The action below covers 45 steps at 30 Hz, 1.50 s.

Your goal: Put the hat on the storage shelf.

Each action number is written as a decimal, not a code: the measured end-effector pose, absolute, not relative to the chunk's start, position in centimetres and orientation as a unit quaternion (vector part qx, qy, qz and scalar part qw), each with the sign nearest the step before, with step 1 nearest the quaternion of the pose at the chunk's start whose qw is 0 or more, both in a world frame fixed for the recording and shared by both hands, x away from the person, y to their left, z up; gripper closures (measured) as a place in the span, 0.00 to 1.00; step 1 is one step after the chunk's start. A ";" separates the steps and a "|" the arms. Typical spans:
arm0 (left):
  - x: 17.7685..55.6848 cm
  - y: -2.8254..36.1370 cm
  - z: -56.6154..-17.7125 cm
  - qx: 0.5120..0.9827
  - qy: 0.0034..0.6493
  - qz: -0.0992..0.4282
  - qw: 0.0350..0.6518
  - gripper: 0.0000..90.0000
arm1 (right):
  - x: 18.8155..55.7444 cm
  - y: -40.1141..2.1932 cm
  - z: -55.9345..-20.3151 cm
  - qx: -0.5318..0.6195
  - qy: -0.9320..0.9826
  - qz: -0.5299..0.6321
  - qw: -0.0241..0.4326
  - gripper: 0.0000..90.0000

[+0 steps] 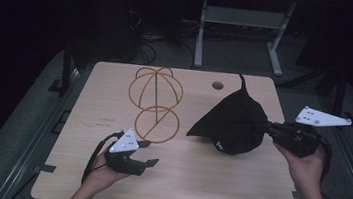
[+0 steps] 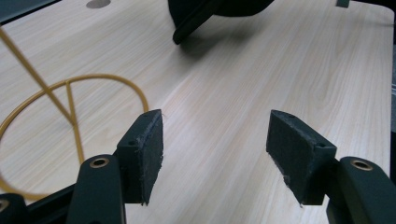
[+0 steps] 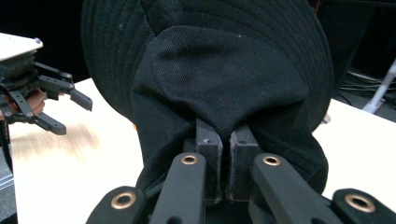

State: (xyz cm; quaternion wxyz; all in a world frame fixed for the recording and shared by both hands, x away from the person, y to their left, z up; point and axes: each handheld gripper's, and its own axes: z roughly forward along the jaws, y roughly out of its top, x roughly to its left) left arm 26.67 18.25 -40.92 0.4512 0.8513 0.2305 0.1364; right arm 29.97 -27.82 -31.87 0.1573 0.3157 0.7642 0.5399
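Tongs first, going left to right: we are holding our left gripper (image 1: 151, 153) low over the near left part of the wooden table (image 1: 195, 182), and its jaws are standing well apart with nothing between them. In the left gripper view we are looking past its two black pads (image 2: 144, 154) at bare tabletop. Just beyond and to the left of this gripper, the golden wire stand (image 1: 155, 102) is resting on the table, its round base ring lying close beside the left jaw, not touching it.

Farther right, we are gripping a black hat (image 1: 234, 124) with our right gripper (image 1: 268, 127). Its jaws are pressed together on a fold of the hat's fabric; in the right gripper view the pads (image 3: 210, 158) are pinching the cloth tightly, and the hat (image 3: 224, 70) is bunching up ahead of them. The hat is hanging out to the left of the right gripper, well apart from our left gripper, its brim pointing toward the wire stand. Whether it is touching the table, we cannot tell.
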 end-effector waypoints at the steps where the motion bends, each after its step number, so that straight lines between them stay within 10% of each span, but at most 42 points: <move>1: 26.6 18.4 -40.9 0.851 0.232 0.136 0.451 0.40 | 30.1 -27.7 -31.7 0.315 0.765 0.540 0.157 0.95; 45: 27.0 21.0 -42.6 0.836 0.258 0.143 0.462 0.37 | 35.2 -17.9 -20.1 0.231 0.791 0.549 0.141 0.97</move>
